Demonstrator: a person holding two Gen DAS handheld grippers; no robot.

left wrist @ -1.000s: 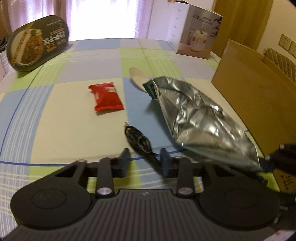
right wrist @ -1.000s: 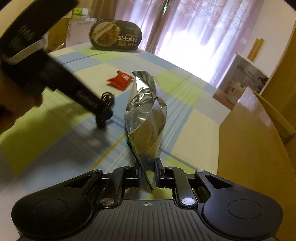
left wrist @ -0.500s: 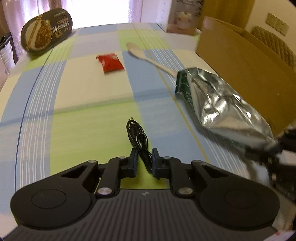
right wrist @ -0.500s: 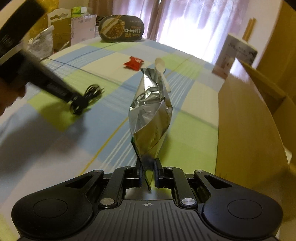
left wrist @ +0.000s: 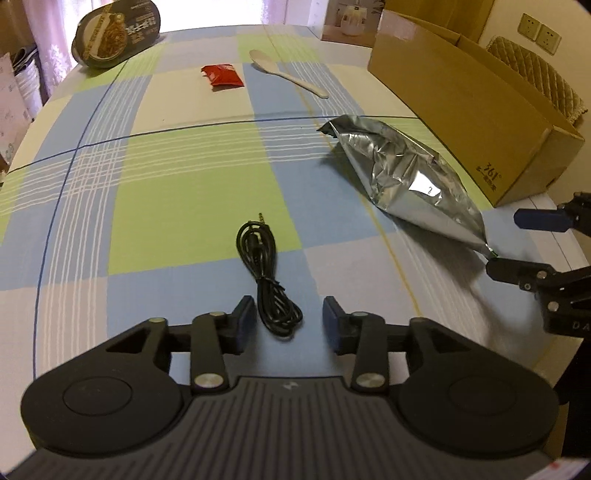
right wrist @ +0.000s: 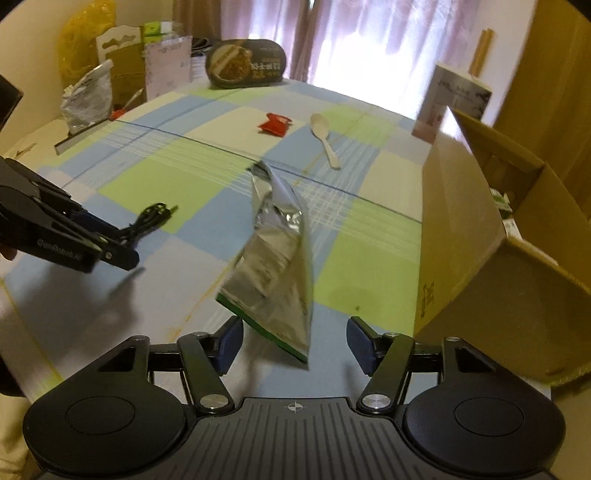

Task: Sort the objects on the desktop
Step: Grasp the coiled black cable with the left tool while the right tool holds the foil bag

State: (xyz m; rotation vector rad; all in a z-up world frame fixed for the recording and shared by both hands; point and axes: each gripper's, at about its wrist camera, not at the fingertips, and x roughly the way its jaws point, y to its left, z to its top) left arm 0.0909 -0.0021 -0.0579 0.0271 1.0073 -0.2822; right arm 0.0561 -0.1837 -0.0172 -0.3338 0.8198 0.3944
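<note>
A crinkled silver foil bag (left wrist: 406, 177) lies on the checked tablecloth, its near corner between the spread fingers of my right gripper (right wrist: 295, 345), which is open and holds nothing. In the right wrist view the bag (right wrist: 273, 258) looks blurred and tilted. A coiled black cable (left wrist: 266, 273) rests on the cloth with its near end between the fingers of my left gripper (left wrist: 289, 326), also open. A red packet (left wrist: 222, 75) and a pale spoon (left wrist: 288, 75) lie farther back. From the side, the right gripper (left wrist: 517, 245) and the left gripper (right wrist: 110, 240) each show in the other's view.
An open cardboard box (left wrist: 461, 103) stands along the table's right edge. A dark oval noodle bowl (left wrist: 118, 33) leans at the far left, and a white carton (right wrist: 454, 103) is at the far right. Bags and papers (right wrist: 88, 96) crowd the left side.
Both grippers have opened. The right one let go of the foil bag, which dropped onto the cloth. The left one released the cable and drew back from it.
</note>
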